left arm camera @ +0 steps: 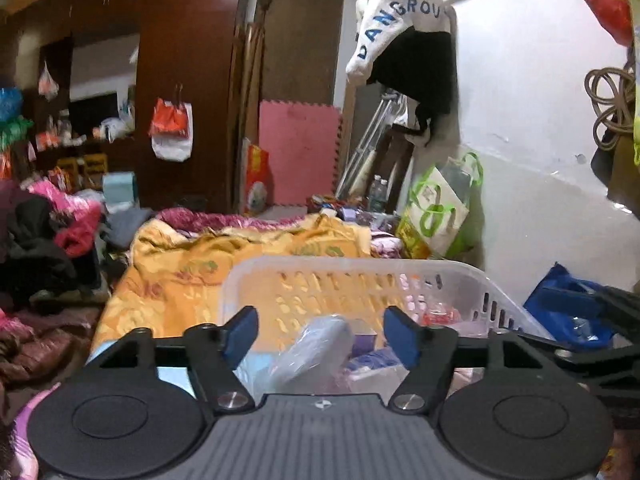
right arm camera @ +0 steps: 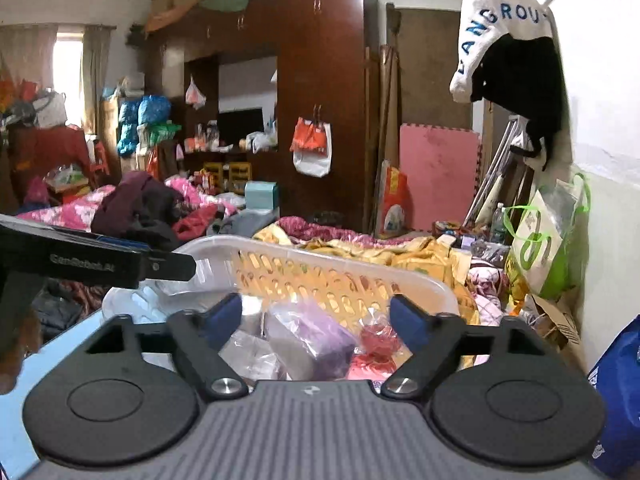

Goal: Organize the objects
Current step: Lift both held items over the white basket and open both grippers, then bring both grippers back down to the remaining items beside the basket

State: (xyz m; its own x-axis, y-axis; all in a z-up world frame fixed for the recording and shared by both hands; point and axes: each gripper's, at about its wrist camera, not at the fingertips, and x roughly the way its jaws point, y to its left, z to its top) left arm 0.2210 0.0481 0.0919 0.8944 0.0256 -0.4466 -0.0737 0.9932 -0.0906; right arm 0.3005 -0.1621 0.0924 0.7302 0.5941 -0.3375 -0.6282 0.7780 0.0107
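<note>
Nearest the left wrist camera, the left gripper (left arm camera: pixel 320 334) stands with jaws apart and nothing gripped. Its blue pads (left arm camera: pixel 242 336) touch no object. Below and beyond the gap lies the white basket (left arm camera: pixel 360 268), slotted walls, resting on a yellow blanket (left arm camera: pixel 180 272). A clear-wrapped pale packet (left arm camera: pixel 316 348) in the basket shows between the fingers, lower than the pads and apart from them. Purple items beside it are blurred and cannot be identified.

In the right wrist view, the right gripper (right arm camera: pixel 316 316) is likewise released, jaws wide, nothing clamped. A purple packet (right arm camera: pixel 316 340) in plastic lies in the basket (right arm camera: pixel 224 242) under the gap, clear of both pads. A red wrapped item (right arm camera: pixel 378 338) sits just beside it, nearer the right finger; its kind cannot be made out. The left gripper's black arm (right arm camera: pixel 96 262) crosses the left of this view over the basket's near corner; its tips are cut off there.

The basket floor is largely hidden by each gripper body. A blue bag (left arm camera: pixel 568 308) lies near the basket's right side, partly cut off. A green-and-white bag (right arm camera: pixel 548 240) leans at the wall.
</note>
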